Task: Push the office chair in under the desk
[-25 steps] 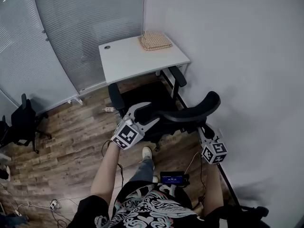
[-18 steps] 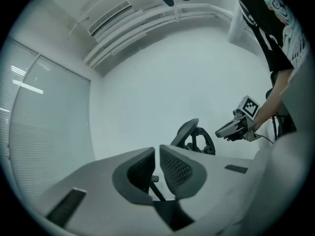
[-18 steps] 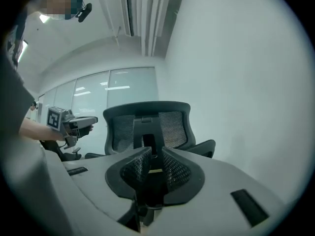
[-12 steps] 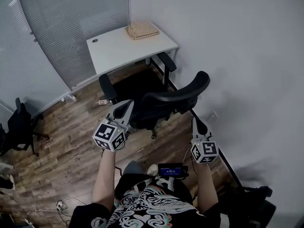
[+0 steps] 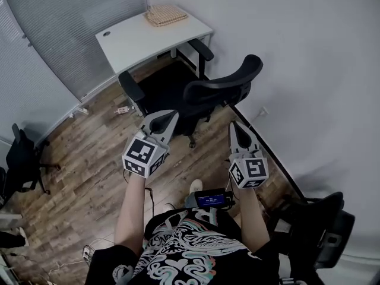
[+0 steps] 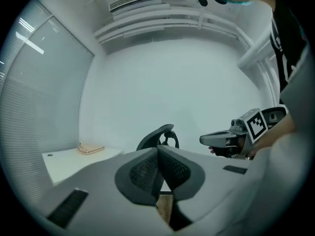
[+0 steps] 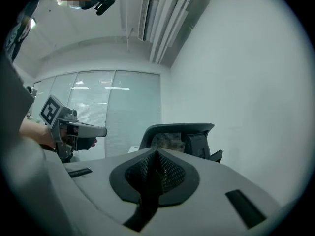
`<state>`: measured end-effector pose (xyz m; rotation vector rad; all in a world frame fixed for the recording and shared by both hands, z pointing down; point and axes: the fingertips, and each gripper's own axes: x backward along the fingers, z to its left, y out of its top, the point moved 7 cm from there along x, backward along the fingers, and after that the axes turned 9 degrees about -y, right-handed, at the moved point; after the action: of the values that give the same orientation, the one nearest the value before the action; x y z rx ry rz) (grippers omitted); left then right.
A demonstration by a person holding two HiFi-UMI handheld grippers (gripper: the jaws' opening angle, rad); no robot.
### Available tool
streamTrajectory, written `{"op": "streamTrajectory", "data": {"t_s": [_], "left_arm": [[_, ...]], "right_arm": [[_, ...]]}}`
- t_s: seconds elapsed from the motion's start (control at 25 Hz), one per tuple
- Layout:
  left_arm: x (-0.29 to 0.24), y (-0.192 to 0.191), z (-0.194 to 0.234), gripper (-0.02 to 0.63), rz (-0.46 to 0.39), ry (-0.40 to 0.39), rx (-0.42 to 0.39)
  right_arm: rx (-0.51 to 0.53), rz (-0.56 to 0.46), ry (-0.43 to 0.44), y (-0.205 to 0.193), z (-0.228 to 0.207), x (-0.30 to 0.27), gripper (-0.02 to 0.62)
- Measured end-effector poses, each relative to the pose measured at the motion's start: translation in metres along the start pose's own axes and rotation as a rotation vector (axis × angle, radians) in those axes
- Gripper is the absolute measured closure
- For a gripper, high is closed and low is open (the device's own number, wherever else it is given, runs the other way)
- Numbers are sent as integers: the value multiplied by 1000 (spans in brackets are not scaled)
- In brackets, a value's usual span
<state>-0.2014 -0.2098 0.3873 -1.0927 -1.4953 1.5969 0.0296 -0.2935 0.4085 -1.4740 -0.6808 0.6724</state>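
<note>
- The left hand-held gripper (image 5: 168, 119) is shown closed and empty, its pads (image 6: 142, 173) pressed together with nothing between them. It is held clear of the chair, just short of the backrest's left end.
- The right hand-held gripper (image 5: 236, 128) is likewise closed on nothing and is held apart from the chair, below the backrest's right end.
- The office chair (image 5: 221, 89) is seen at 12 o'clock from both grippers, on the wooden floor (image 5: 77, 159) beside the wall. Its backrest faces the person and its seat (image 5: 169, 94) points toward 11 o'clock. The seat's front is judged to lie at or just under the bench's near edge; how far under cannot be told.
- The bench (image 5: 139, 40) is placed at 11 o'clock beyond the chair, with a woven mat (image 5: 162, 15) at its far corner.
- Step in hand: contact for pushing is judged not yet made, and the chair is judged not fully tucked in.
- Next move: both closed tips would need to be set against the backrest and driven evenly toward 11 o'clock, so that the chair is not swivelled and its armrests are not caught on the bench edge.
</note>
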Motion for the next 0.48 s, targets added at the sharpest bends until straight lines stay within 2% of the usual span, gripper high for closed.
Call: {"op": "streamTrajectory", "data": {"t_s": [0.28, 0.48], "left_arm": [[51, -29, -30, 592, -7, -23, 65], [63, -35, -46, 592, -4, -19, 88]], "right_arm": [[-4, 13, -82, -3, 53, 72, 574], [-22, 3, -86, 0, 73, 104, 575]]}}
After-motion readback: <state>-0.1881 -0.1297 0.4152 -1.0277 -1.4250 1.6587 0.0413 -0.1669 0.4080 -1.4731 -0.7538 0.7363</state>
